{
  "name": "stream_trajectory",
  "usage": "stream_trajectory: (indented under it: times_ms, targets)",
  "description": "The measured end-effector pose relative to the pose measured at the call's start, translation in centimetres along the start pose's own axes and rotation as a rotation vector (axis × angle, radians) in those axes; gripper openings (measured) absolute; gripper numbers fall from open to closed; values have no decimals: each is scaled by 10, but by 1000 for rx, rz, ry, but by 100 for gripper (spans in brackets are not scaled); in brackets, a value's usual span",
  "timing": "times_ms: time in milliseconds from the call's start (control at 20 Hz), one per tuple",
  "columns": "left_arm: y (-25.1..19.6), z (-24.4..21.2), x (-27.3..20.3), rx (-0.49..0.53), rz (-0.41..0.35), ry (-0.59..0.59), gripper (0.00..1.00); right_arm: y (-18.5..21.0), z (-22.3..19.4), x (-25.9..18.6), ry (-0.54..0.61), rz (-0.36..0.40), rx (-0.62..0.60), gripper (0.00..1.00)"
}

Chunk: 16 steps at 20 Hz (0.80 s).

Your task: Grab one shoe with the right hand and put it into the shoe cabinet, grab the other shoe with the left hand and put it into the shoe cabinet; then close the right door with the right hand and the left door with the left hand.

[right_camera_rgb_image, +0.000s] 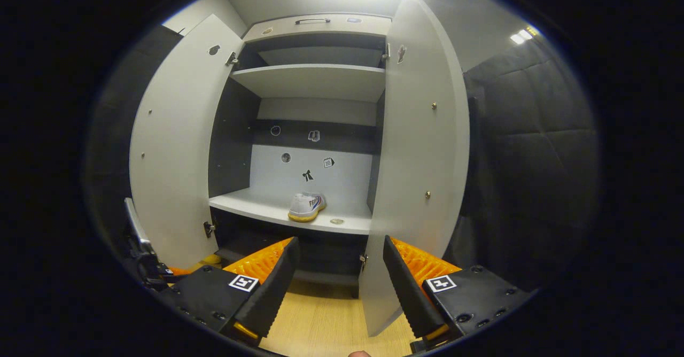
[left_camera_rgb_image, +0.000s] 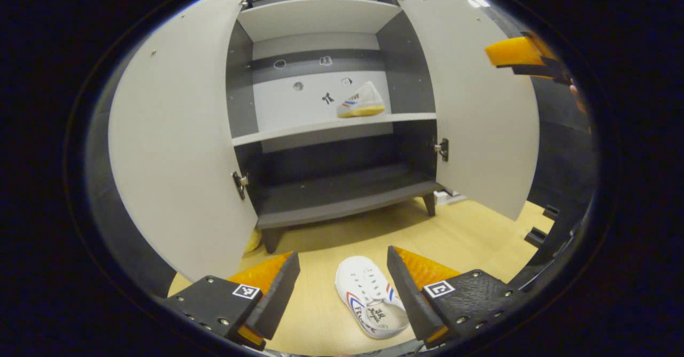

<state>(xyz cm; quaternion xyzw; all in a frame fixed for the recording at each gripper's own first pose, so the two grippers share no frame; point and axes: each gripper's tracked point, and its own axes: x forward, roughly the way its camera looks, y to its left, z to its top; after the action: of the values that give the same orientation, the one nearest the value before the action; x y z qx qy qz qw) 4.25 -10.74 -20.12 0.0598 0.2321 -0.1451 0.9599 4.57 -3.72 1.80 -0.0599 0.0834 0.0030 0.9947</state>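
Left gripper (left_camera_rgb_image: 342, 287) is hanging released over the wooden floor (left_camera_rgb_image: 470, 234), jaws spread wide, nothing between the fingers touching them. Second shoe (left_camera_rgb_image: 372, 303) is lying on the floor in the gap between the fingers, nearer the right-hand one, apart from both. It's a white low-top sneaker seen from above: white laces, red and blue stripes on the side, dark printed writing on the insole that I can't read.

Right gripper (right_camera_rgb_image: 339, 285) is also released, jaws spread, gripping nothing, pointing at the open shoe cabinet (right_camera_rgb_image: 315, 82) from in front of it. In the left gripper view the right gripper is showing far off at upper right (left_camera_rgb_image: 526, 55), beside the right door (left_camera_rgb_image: 481, 100).

First shoe (right_camera_rgb_image: 306, 206) is sitting on the middle shelf (right_camera_rgb_image: 251, 207), toward the right side, well beyond the right gripper's fingers. White upper, yellowish sole, red and blue side marking with red lettering, too small to read. In the left gripper view the same shoe (left_camera_rgb_image: 362, 101) is showing its side.

Both doors are standing wide open; left door (left_camera_rgb_image: 176, 132) is filling the left of the left gripper view. Small stickers (right_camera_rgb_image: 314, 136) are dotting the back panel, marks unreadable. Square black-and-white marker tags (left_camera_rgb_image: 246, 291) are sitting on the gripper bodies.
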Motion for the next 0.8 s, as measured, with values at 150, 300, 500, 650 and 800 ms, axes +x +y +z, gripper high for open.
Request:
stream_trajectory:
  times_ms: [150,300,500,650,800]
  targets:
    - [-2,-44,18,-37,-14,117,95,-9,-9,-13,22,-17,7,97]
    - [-6,-85,33,-57,-32,237,95,-13,-18,-23,48,-21,25,98]
    - [-5,-121,51,-27,-31,339,95,-17,-25,-28,71,-28,42,98]
    - [-1,-136,57,-45,-24,435,93,-20,-29,-31,89,-28,32,98]
    - [-8,-137,58,-108,-73,459,82,-26,-26,-32,80,-45,29,97]
